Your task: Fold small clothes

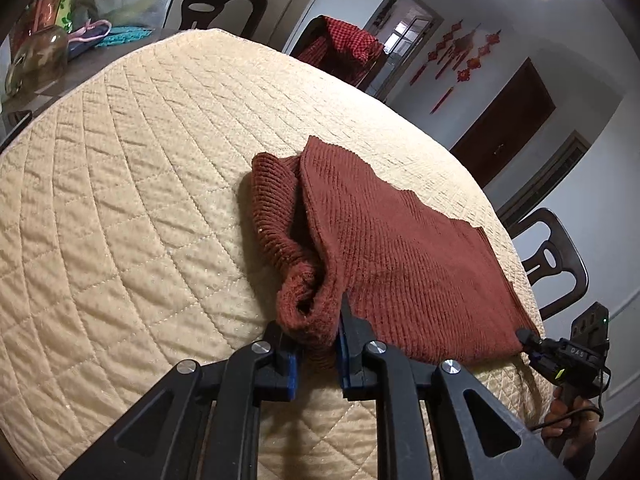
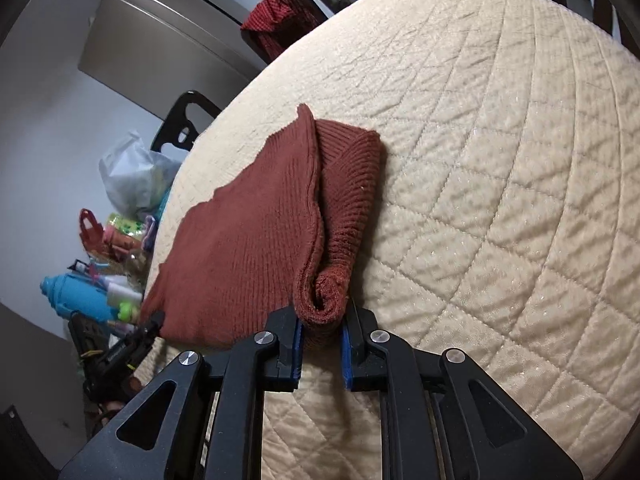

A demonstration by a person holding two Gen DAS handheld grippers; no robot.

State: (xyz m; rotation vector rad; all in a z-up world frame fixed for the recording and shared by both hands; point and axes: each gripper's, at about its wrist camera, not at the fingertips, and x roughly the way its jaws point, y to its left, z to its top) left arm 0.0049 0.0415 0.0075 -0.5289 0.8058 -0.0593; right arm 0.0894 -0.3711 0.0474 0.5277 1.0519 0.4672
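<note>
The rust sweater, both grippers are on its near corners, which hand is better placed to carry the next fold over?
Neither clearly: the left gripper and right gripper each pinch a rolled near corner of the rust sweater, so they would likely move together.

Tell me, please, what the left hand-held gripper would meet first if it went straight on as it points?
The left hand-held gripper already grips the sweater; straight on, it would likely push into the rolled knit, then the quilt.

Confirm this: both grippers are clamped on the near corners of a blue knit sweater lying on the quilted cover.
One thing is wrong: the sweater is rust-brown, not blue; only the gripper pads are blue. Both wrist views show it. The rest stands: the left gripper and the right gripper each pinch a near corner of it, and it lies on the quilted cover.
</note>
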